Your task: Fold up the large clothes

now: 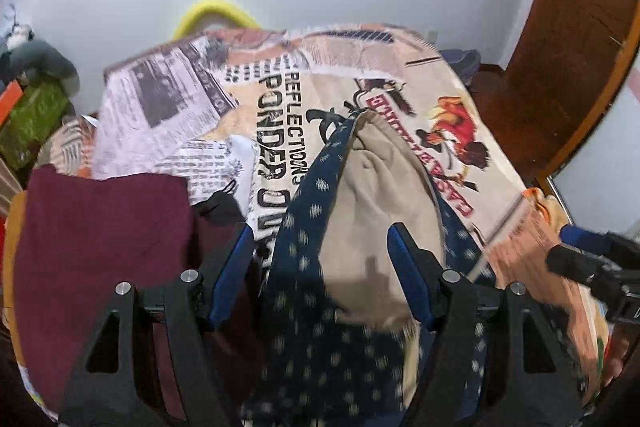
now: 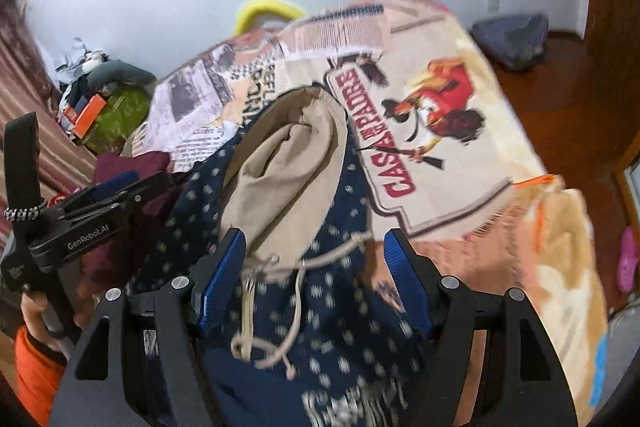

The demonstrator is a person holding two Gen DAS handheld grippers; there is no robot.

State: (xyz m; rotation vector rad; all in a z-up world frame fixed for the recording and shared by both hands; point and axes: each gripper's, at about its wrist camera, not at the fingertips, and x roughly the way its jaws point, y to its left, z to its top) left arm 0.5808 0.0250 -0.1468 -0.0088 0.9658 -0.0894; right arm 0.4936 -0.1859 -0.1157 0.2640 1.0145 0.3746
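1. Left gripper: blue-padded fingers spread wide, nothing pinched between them.
2. Right gripper: fingers likewise spread apart, gripping nothing.
3. Navy dotted garment: lies crumpled beneath and ahead of both grippers, its beige lining turned outward and its drawstring trailing between the right fingers.
4. Maroon garment: left of the left gripper.
5. Printed bedspread: under everything, stretching ahead of both grippers.
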